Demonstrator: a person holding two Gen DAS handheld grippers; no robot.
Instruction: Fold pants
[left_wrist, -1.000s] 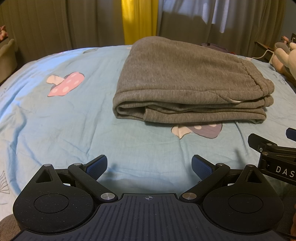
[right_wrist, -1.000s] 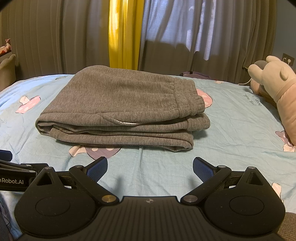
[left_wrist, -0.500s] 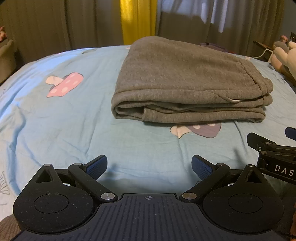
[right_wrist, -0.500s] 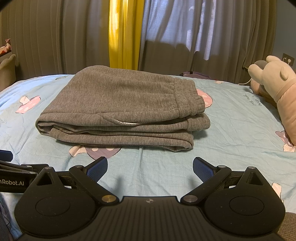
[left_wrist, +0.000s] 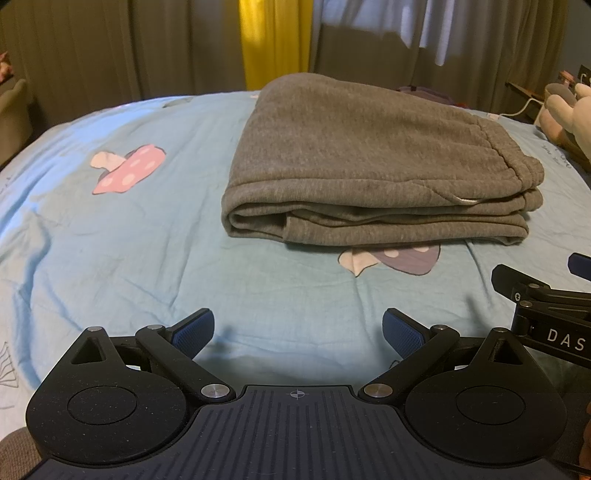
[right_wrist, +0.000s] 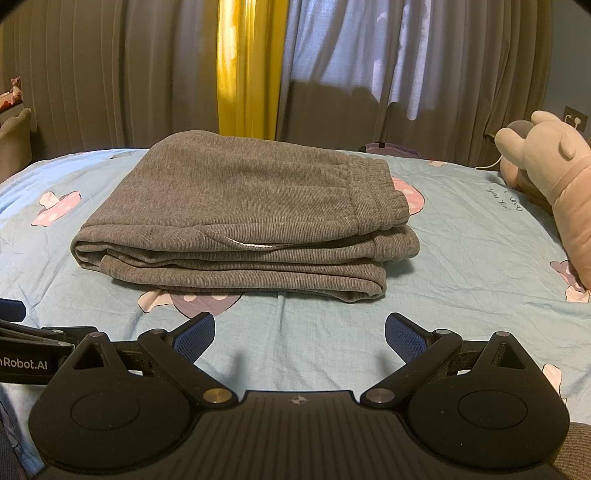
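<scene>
The grey sweatpants (left_wrist: 369, 162) lie folded in a compact stack of several layers on the light blue bed sheet (left_wrist: 122, 240), waistband at the right end. They also show in the right wrist view (right_wrist: 243, 218). My left gripper (left_wrist: 297, 330) is open and empty, held back from the stack's near edge, above the sheet. My right gripper (right_wrist: 300, 334) is open and empty, also short of the stack. Each gripper shows at the edge of the other's view: the right one (left_wrist: 546, 295), the left one (right_wrist: 33, 354).
A beige plush toy (right_wrist: 550, 177) lies on the bed at the right. Curtains, grey with a yellow strip (right_wrist: 245, 70), hang behind the bed. Mushroom prints (left_wrist: 125, 170) mark the sheet. A cable and wall socket (right_wrist: 574, 120) sit far right.
The left wrist view has shifted very slightly, so the pants sit a touch lower-left in it. The right gripper and the pants have not moved.
</scene>
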